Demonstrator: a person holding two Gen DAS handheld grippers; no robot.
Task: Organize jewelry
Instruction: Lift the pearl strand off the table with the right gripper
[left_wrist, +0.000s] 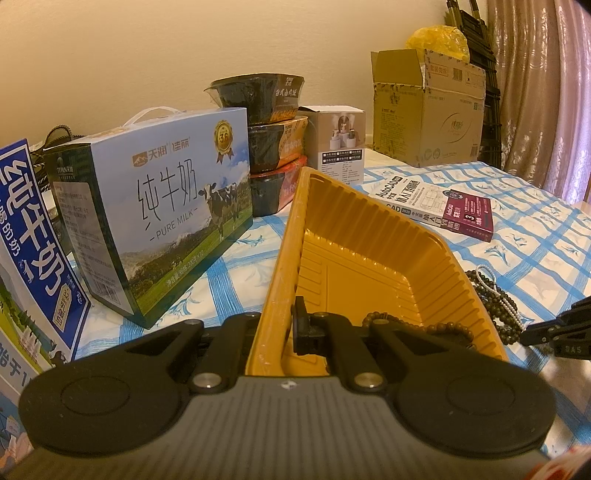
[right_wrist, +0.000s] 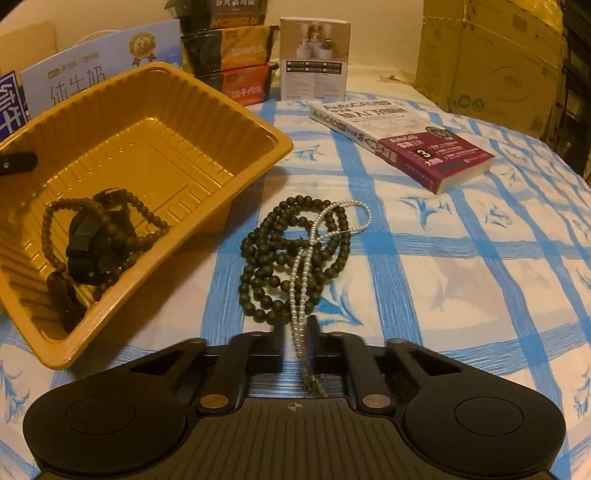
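Note:
My left gripper is shut on the near wall of a yellow plastic tray, one finger outside and one inside, and the tray tilts up. In the tray lie a brown bead bracelet and a black watch-like piece. To the right of the tray, a dark green bead necklace lies heaped on the cloth with a white pearl necklace across it. My right gripper is low over the cloth, shut on the near end of the pearl strand. It shows at the left wrist view's right edge.
Milk cartons stand left of the tray, with stacked food bowls and a small white box behind it. A thick book lies at the back right and a cardboard box stands behind that. A blue checked cloth covers the table.

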